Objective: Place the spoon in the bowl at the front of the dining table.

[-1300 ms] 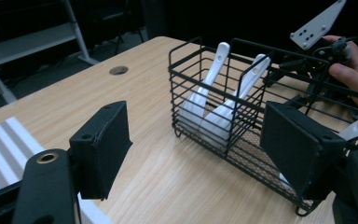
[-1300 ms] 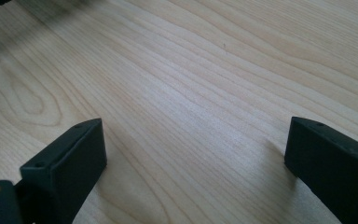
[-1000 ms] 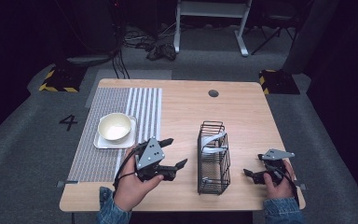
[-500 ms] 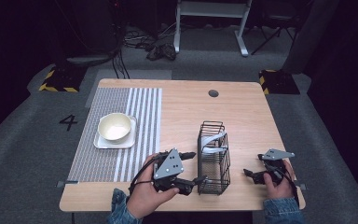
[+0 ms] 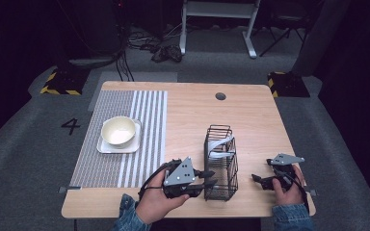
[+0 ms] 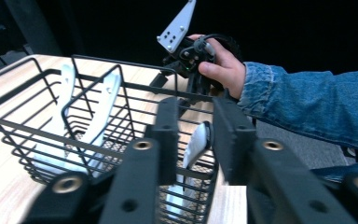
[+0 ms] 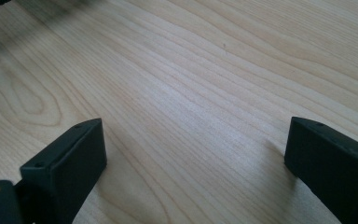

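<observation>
Low in the frame, the left gripper has just been closing, its jaws now pinching the basket wall at its near end. Lower right, the right gripper rests spread wide over bare table. Farther off at left, a bowl.

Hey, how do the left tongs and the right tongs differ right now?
The left tongs have just been closing and pinch the near wall of the wire basket, while the right tongs stand wide open with nothing between them. The left tongs reach up against the basket; the right tongs sit apart from it, low over the bare wooden table. Both have black jaws, and each is held in one hand.
</observation>
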Demonstrator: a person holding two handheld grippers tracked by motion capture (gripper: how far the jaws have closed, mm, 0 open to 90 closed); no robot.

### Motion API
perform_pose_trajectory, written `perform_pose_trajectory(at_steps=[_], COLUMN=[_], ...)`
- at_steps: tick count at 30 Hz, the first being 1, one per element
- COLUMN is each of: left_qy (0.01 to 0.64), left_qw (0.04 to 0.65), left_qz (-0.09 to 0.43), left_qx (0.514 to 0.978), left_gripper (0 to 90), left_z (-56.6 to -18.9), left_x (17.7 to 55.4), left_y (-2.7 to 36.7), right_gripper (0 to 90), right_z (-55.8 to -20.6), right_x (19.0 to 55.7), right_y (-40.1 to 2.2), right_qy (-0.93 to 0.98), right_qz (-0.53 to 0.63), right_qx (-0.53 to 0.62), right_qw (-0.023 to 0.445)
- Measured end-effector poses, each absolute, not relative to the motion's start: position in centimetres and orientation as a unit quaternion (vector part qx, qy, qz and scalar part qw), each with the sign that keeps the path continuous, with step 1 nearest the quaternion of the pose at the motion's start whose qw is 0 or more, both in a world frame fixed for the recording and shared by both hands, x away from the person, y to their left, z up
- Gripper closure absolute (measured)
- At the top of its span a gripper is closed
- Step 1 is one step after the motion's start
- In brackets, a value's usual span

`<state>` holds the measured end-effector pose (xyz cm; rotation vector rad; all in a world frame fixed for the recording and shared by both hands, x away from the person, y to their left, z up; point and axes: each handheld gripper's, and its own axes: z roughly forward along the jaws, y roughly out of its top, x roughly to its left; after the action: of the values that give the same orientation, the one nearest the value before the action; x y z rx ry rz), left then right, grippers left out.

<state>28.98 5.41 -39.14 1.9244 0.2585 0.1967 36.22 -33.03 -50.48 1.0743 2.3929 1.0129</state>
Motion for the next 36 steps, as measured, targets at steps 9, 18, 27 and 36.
perform_pose_trajectory(at_steps=[9, 18, 27, 36], left_qy=[0.112, 0.109, 0.099, 0.102], left_qw=[0.548, 0.546, 0.556, 0.55], left_qz=[0.086, 0.095, 0.102, 0.097], left_qx=[0.825, 0.825, 0.819, 0.823], left_gripper=[79.6, 83.2, 84.4, 84.7], left_z=[-39.5, -40.8, -41.2, -40.9], left_x=[30.4, 31.0, 31.4, 31.6], left_y=[4.5, 4.0, 4.2, 3.9], right_gripper=[5.4, 5.4, 5.4, 5.4], right_z=[-50.5, -50.5, -50.5, -50.5], right_x=[36.2, 36.2, 36.2, 36.2], right_y=[-33.0, -33.0, -33.0, -33.0], right_qy=[0.84, 0.839, 0.839, 0.839], right_qz=[0.355, 0.355, 0.355, 0.355], right_qx=[0.377, 0.378, 0.377, 0.378], right_qw=[0.165, 0.164, 0.164, 0.164])
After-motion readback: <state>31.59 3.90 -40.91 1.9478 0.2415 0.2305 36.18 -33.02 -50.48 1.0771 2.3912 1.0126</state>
